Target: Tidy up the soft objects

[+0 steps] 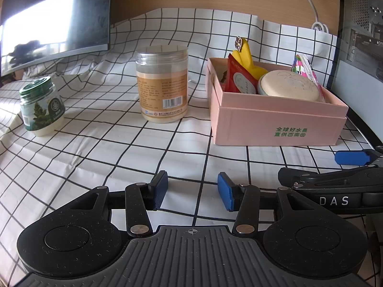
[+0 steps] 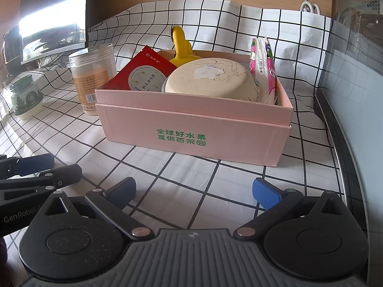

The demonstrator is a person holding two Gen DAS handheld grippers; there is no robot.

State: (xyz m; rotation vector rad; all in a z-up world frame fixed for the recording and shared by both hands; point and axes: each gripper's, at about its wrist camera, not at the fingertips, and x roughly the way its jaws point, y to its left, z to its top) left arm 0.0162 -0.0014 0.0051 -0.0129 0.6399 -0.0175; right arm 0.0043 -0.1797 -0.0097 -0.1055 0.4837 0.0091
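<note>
Empty tongs (image 2: 194, 192) before packed pink box (image 2: 191, 129)

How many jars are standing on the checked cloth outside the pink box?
2. The green-lidded jar stands at the far left. The taller clear jar, with an orange label, stands between it and the pink box. Anything behind the box would be hidden.

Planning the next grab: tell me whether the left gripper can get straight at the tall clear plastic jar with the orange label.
Probably yes. The left gripper is open and empty, and only bare checked cloth lies between it and the tall clear plastic jar, which stands apart from the pink box.
</note>
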